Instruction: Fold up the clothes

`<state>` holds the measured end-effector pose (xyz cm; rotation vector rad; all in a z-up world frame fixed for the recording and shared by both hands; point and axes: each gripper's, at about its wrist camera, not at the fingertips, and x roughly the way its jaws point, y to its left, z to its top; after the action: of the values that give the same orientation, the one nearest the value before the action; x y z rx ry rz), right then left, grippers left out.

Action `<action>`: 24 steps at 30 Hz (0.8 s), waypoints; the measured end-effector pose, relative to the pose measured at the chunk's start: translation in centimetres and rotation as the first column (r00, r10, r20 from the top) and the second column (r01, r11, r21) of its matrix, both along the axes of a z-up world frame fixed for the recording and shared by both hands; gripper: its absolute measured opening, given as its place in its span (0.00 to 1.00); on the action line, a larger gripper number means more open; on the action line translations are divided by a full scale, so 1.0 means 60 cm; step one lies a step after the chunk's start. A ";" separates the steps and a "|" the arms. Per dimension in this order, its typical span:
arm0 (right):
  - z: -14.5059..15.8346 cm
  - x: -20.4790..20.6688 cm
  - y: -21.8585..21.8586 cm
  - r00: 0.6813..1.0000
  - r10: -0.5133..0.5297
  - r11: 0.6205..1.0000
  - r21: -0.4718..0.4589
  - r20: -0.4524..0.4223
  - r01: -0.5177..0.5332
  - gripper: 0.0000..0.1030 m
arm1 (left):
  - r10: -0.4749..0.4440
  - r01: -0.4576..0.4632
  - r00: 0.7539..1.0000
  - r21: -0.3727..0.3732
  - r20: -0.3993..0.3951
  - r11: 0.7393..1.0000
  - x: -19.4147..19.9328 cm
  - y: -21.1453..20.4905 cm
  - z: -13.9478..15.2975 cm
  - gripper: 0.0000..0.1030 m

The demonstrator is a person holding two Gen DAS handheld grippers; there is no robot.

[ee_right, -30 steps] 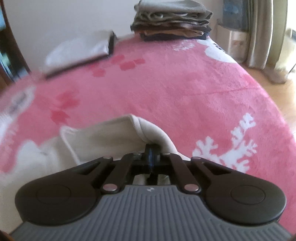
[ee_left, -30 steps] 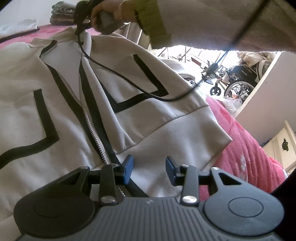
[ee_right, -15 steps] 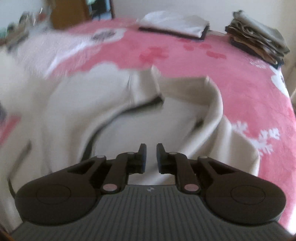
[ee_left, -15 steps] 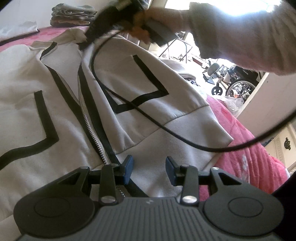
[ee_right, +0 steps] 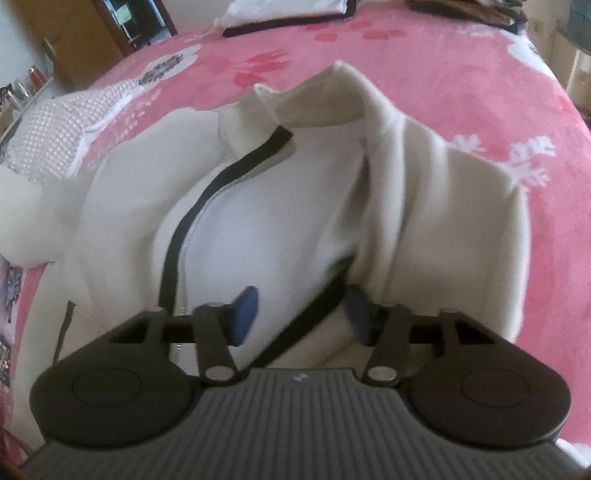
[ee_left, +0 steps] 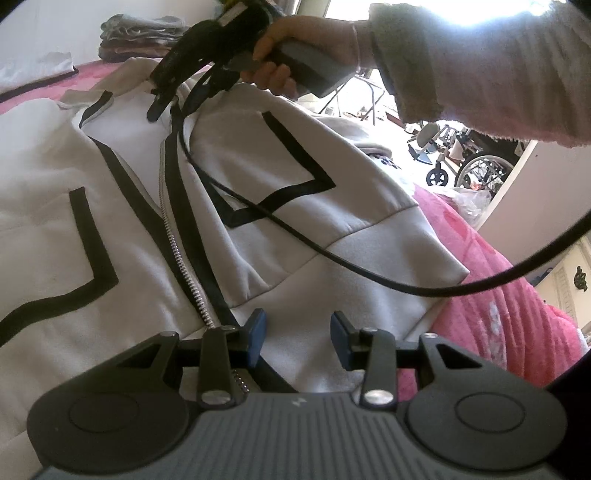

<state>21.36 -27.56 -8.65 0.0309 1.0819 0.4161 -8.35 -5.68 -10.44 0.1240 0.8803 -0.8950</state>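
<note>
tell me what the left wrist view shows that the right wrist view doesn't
Only the left wrist view: the right tool seen from outside in the person's hand, its cable, a wheelchair and the hem.

Only the right wrist view: the collar, a dotted pillow and a door.

Both: the white jacket with black trim and zipper on the pink blanket, each tool open.

Black claw (ee_left: 297, 330), blue pads (ee_left: 255, 330), fuzzy pale sleeve (ee_left: 480, 70).

Jacket (ee_right: 280, 221) on bedspread (ee_right: 461, 92); folded stack (ee_left: 140, 37) behind, near wall.
</note>
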 end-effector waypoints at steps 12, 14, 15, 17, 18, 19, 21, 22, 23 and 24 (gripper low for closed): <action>0.002 -0.045 0.066 0.975 0.221 0.917 -0.345 0.017 -0.201 0.15 | -0.002 0.002 1.000 -0.011 0.019 1.000 -0.004 0.004 -0.004 0.39; 0.019 -0.054 0.053 0.982 0.179 0.945 -0.287 0.053 -0.156 0.11 | -0.004 0.004 1.000 -0.013 0.021 1.000 -0.004 0.005 -0.005 0.39; 0.032 -0.058 0.043 0.985 0.153 0.962 -0.237 0.077 -0.131 0.11 | -0.006 0.006 1.000 -0.012 0.024 1.000 -0.004 0.005 -0.005 0.39; 0.066 -0.073 0.016 0.984 0.093 0.995 -0.043 0.149 -0.088 0.07 | -0.011 0.011 0.999 -0.010 0.031 1.000 -0.005 0.005 -0.005 0.39; 0.080 -0.083 0.000 0.981 0.067 0.994 0.074 0.181 -0.081 0.07 | -0.012 0.012 0.999 -0.009 0.034 1.000 -0.005 0.006 -0.005 0.39; 0.091 -0.093 -0.015 0.977 0.041 0.979 0.186 0.209 -0.081 0.07 | -0.012 0.012 0.999 -0.009 0.036 1.000 -0.006 0.006 -0.005 0.39; 0.102 -0.110 -0.040 0.969 -0.008 0.920 0.381 0.246 -0.089 0.07 | -0.012 0.012 0.999 -0.008 0.034 1.000 -0.005 0.005 -0.005 0.39; 0.092 -0.112 -0.047 0.971 -0.023 0.905 0.418 0.240 -0.082 0.07 | -0.012 0.012 0.999 -0.007 0.034 1.000 -0.006 0.005 -0.006 0.39; 0.078 -0.113 -0.053 0.973 -0.037 0.896 0.440 0.226 -0.068 0.07 | -0.014 0.015 0.999 -0.006 0.036 1.000 -0.006 0.005 -0.006 0.39; 0.064 -0.113 -0.059 0.976 -0.051 0.886 0.461 0.213 -0.054 0.07 | -0.017 0.017 0.999 -0.003 0.039 1.000 -0.007 0.004 -0.005 0.39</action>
<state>14.58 -31.10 -4.80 0.4030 0.7434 0.6587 -8.75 -5.44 -10.75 0.1456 0.8424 -0.9072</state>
